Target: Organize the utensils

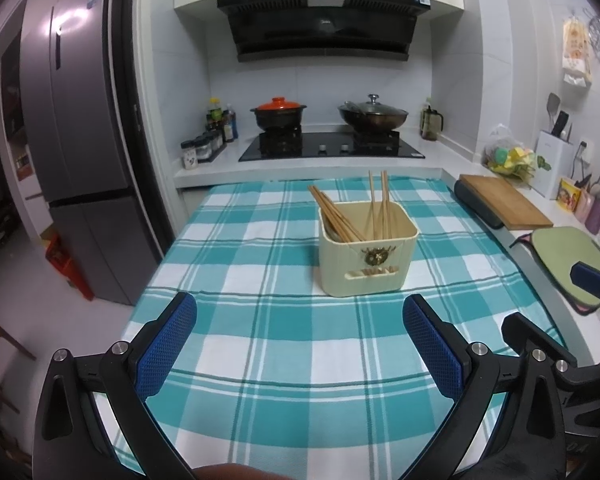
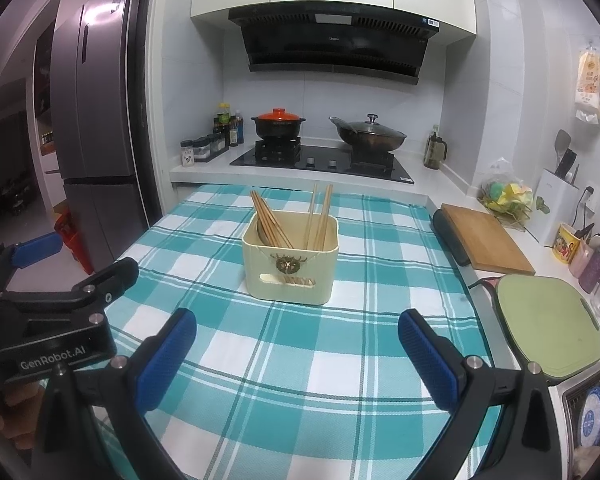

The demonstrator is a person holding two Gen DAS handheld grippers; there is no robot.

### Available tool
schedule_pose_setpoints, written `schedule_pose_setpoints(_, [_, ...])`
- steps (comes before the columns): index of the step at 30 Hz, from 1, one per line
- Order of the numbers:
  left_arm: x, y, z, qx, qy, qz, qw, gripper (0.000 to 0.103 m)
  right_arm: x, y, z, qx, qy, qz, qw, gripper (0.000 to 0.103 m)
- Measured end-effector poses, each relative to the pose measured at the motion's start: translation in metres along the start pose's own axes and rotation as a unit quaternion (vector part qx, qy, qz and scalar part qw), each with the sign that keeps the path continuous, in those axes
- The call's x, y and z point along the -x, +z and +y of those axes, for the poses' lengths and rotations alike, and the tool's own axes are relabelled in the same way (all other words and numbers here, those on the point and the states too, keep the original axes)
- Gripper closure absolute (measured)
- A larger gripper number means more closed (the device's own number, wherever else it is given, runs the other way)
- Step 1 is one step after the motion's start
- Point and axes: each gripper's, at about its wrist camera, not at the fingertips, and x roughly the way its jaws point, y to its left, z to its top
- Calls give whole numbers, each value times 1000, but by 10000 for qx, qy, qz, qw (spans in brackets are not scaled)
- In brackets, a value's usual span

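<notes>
A cream utensil holder (image 1: 366, 254) stands on the teal checked tablecloth (image 1: 260, 280); it also shows in the right wrist view (image 2: 292, 266). Several wooden chopsticks (image 1: 340, 218) lean in its two compartments, also seen in the right wrist view (image 2: 274, 220). My left gripper (image 1: 300, 320) is open and empty, held above the cloth in front of the holder. My right gripper (image 2: 297, 336) is open and empty, also short of the holder. The left gripper's body shows at the left of the right wrist view (image 2: 60, 292).
A wooden cutting board (image 2: 488, 238) and a green board (image 2: 548, 320) lie on the counter at right. A stove (image 2: 320, 162) with an orange-lidded pot (image 2: 278, 122) and a wok (image 2: 368, 132) stands behind. A fridge (image 1: 80, 140) stands at left.
</notes>
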Motion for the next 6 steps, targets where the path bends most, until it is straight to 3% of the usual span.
schedule_pose_setpoints(6, [3,-1,2,54,1,-67,10000,0,0,0,-3,-31,-11,12,10000,0])
